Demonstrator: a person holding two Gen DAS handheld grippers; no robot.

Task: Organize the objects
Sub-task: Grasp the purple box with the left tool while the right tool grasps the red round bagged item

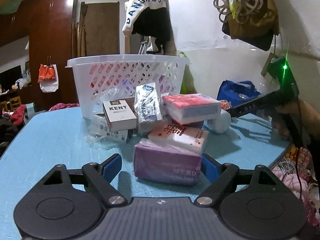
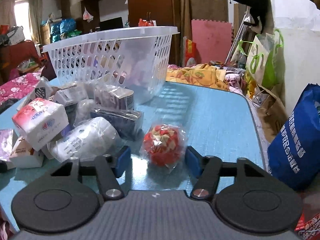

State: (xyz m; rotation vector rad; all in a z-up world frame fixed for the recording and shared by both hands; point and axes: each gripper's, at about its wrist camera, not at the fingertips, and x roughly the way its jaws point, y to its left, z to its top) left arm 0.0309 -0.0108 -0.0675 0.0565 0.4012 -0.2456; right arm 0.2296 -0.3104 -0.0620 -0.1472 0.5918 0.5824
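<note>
1. My left gripper (image 1: 161,167) has its jaws apart around the purple plastic-wrapped rectangular packet (image 1: 167,166), which lies flat on the light blue tabletop (image 1: 50,140) at twelve o'clock from my palm. The right blue pad touches the packet's right end; the left pad stands clear of it, with bare table showing between.

2. A white and red tissue pack (image 1: 180,137) leans on the purple packet's far edge. Beyond it, toward twelve o'clock, the white perforated plastic basket (image 1: 128,76) stands upright at the back of the heap.

3. My right gripper (image 2: 158,159) straddles the red and cream ball in clear crinkled wrap (image 2: 163,148), which sits on the table. The jaws are apart; both blue pads stand just beside the wrap, and I cannot tell whether the right one touches it.

4. Only the left view shows the white KENT carton (image 1: 120,116) at eleven o'clock, and my other tool's black arm at two o'clock.

5. Only the right view shows the ball, and a blue printed bag (image 2: 298,140) at three o'clock past the table's edge.
</note>
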